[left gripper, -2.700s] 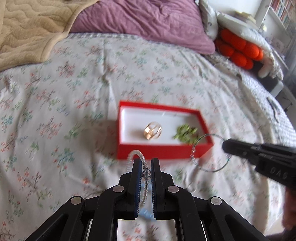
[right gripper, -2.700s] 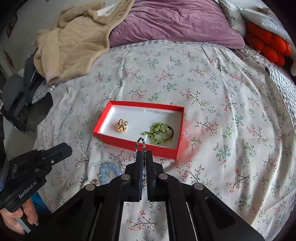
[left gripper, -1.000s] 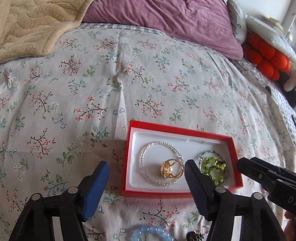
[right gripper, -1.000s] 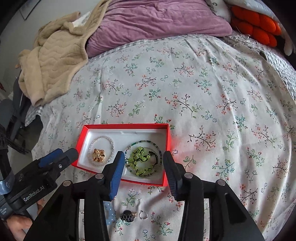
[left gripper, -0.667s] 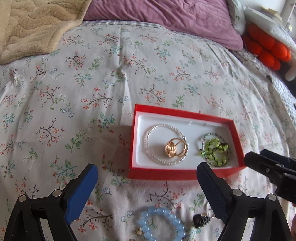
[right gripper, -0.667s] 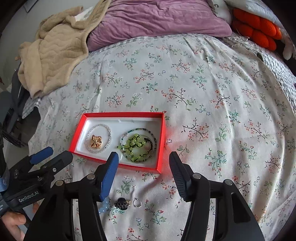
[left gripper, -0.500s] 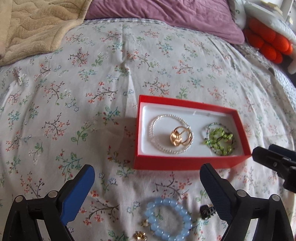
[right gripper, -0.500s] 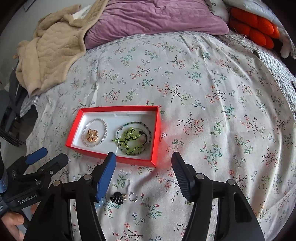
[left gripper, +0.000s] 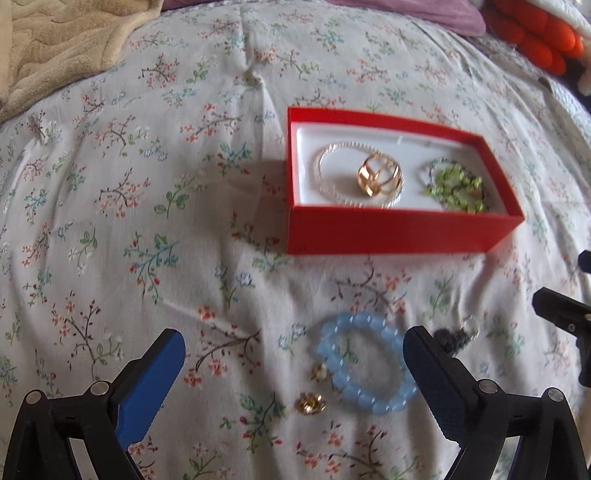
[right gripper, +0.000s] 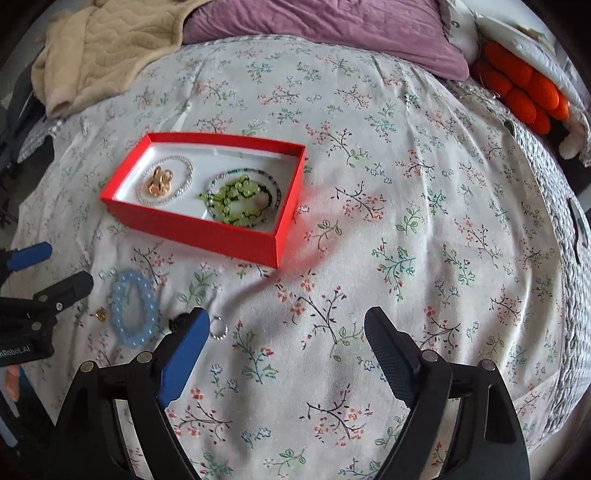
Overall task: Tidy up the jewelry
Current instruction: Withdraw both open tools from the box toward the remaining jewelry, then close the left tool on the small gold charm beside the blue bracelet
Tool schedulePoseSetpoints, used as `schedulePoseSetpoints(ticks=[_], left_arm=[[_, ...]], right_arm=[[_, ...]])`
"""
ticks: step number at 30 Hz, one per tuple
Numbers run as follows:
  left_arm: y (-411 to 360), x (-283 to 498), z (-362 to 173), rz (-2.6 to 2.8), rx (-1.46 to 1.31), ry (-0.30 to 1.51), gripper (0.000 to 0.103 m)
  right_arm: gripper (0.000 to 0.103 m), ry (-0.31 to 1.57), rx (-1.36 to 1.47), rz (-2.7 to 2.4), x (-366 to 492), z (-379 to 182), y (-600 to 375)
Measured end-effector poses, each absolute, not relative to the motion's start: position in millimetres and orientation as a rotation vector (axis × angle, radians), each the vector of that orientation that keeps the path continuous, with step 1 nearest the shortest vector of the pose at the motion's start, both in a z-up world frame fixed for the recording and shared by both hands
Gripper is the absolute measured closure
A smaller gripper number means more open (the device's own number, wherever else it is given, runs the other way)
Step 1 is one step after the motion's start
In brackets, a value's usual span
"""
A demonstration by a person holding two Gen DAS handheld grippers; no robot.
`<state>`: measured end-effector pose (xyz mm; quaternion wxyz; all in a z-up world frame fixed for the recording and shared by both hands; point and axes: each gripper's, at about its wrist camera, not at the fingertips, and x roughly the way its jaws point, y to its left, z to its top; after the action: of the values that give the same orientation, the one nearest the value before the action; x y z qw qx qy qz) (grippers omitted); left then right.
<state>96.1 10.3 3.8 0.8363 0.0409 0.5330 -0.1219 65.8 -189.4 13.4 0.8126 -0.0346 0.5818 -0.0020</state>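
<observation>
- Now both grippers are pulled back from the red box [left gripper: 400, 230], which sat right between their fingers a second ago; more bedspread [right gripper: 424, 221] shows between box and fingers in each wrist view.
- Left gripper [left gripper: 293, 354] is spread wide open and holds nothing; its blue pad [left gripper: 149, 384] sits on one side and its dark finger on the other.
- Right gripper [right gripper: 284, 347] is likewise wide open and empty; 2.7 s ago each gripper was pinched shut on a thin beaded hoop.
- Those hoops now lie flat in the box: the clear beaded hoop [left gripper: 325, 177] rings the gold ring cluster [left gripper: 378, 179], and the dark beaded hoop [right gripper: 273, 188] lies with the green bead bracelet [right gripper: 232, 201].
- Box long axis runs roughly left to right in the left wrist view, open side up, and slants down to the right in the right wrist view.
- Newly in sight on the bedspread in front of the box is a pale blue bead bracelet [left gripper: 364, 363], lying flat as an oval between the left gripper's fingers.
- Just beside it are two small gold pieces [left gripper: 310, 402], a dark clip [left gripper: 448, 338] and a small silver ring [right gripper: 218, 328].
- Beige blanket [right gripper: 96, 51], purple pillow [right gripper: 314, 26] and orange cushion [right gripper: 524, 92] lie at the far end of the bed.
</observation>
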Motion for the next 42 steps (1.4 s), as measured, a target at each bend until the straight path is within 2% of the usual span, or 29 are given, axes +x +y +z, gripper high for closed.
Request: schedulePoseSetpoints(ticks=[16,18,23,38,40,42], left_arm=[[19.0,58.1,-37.5,-0.335,0.265,1.144,0.005],[17.5,53.1,-43.3,-0.352,0.29,1.138,0.005],[16.6,45.2,-52.2,-0.363,0.321,1.1,0.001],[22.4,37.6,-53.7,-0.432,0.295,0.99,0.0],[23.4,42.1,-52.2,-0.436,0.286,0.99,0.005],[21.1,42.5,-48.6,-0.445,0.289,0.977,0.019]], right_arm=[[0.014,1.394,-0.232,0.07,23.2,-42.7,-182.7],[0.014,1.385,-0.224,0.078,21.1,-45.3,-183.4],[0.0,1.373,-0.19,0.069,21.4,-51.7,-194.1],[0.0,1.171,-0.193,0.136,-7.6,-65.9,-201.3],[0.0,1.156,-0.203,0.138,-10.5,-65.3,-199.7],[0.0,1.167,-0.209,0.138,-9.9,-64.8,-199.5]])
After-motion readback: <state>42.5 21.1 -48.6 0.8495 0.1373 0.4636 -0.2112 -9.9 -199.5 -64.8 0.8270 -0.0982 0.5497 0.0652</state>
